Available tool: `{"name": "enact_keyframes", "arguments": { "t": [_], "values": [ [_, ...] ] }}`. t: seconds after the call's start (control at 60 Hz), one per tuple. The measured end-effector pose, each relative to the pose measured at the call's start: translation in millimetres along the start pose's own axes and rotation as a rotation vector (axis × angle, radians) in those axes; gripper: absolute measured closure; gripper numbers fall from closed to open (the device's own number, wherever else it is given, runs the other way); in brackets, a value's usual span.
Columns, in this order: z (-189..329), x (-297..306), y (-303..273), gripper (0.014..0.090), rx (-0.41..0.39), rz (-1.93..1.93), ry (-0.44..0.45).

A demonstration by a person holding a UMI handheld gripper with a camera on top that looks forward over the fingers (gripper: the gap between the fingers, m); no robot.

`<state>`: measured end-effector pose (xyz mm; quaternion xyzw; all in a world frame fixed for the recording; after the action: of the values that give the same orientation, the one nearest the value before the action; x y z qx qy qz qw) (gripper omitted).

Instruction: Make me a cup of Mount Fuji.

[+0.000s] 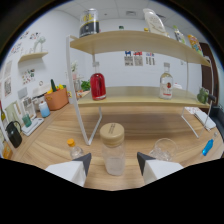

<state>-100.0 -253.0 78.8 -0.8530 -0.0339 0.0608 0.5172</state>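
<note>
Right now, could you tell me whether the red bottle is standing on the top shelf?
No, the red bottle stands on the lower shelf, beyond the lidded jar between the open claw fingers.

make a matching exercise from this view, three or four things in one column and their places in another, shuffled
Things:
1. jar with wooden lid
2. red bottle
3. clear glass
4. terracotta pot

Places:
A. on the counter past the shelf's white leg
B. between the open gripper fingers
C. on the lower shelf
D. on the counter beside one fingertip

Pairs: 1-B, 2-C, 3-D, 4-A
</note>
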Motion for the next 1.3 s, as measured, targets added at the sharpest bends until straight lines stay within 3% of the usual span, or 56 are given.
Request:
{"name": "enact_keyframes", "arguments": {
  "t": [0.15,0.35,0.55,0.667,0.883,1.067,1.217,1.3],
  "values": [
    [-40,21,-24,0.0184,0.026,-0.022,0.022],
    [-74,76,-35,0.0185,-0.039,-0.002,0.118],
    [-110,106,-110,0.0191,-0.059,0.045,0.182],
    [-124,109,-183,0.0192,-0.006,0.034,0.193],
    [-116,103,-310,0.0191,0.163,0.032,0.142],
    [-70,118,-356,0.0194,0.255,-0.016,0.176],
    [-31,124,-348,0.0346,0.230,0.002,0.166],
    [-21,125,-343,0.0487,0.228,-0.003,0.161]
  ]
}}
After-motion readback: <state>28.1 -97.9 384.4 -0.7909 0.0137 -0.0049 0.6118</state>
